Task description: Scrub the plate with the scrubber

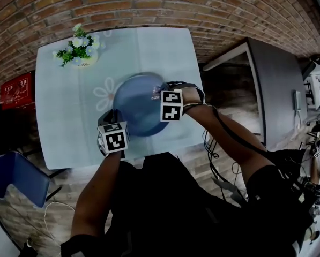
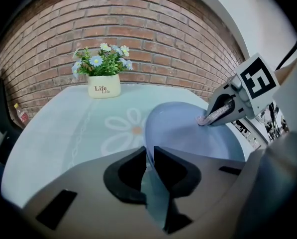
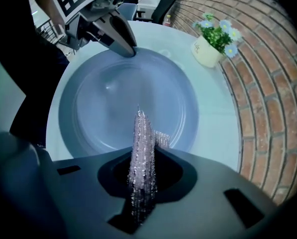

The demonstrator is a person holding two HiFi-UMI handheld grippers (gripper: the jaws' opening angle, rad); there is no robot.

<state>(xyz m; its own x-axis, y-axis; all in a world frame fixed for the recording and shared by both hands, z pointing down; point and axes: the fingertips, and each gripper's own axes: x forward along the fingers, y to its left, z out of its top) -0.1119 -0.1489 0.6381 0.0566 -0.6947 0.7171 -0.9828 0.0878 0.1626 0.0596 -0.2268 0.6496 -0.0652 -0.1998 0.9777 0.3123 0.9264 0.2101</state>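
Note:
A blue plate (image 1: pixel 138 105) lies on the pale table (image 1: pixel 68 111). My left gripper (image 1: pixel 114 123) is shut on the plate's near rim (image 2: pixel 149 156), which runs between its jaws. My right gripper (image 1: pixel 161 96) is shut on a glittery pink scrubber (image 3: pixel 142 156) that sticks out past its jaws. The scrubber's tip (image 2: pixel 208 118) hangs over the plate's (image 3: pixel 128 98) right inner side, close to the surface; I cannot tell if it touches. The left gripper (image 3: pixel 128 51) shows at the plate's far rim in the right gripper view.
A white pot of small flowers (image 1: pixel 79 50) stands at the table's far left corner. A brick wall (image 1: pixel 149 4) runs behind the table. A blue chair (image 1: pixel 15 178) sits at the left, a grey cabinet (image 1: pixel 277 90) at the right.

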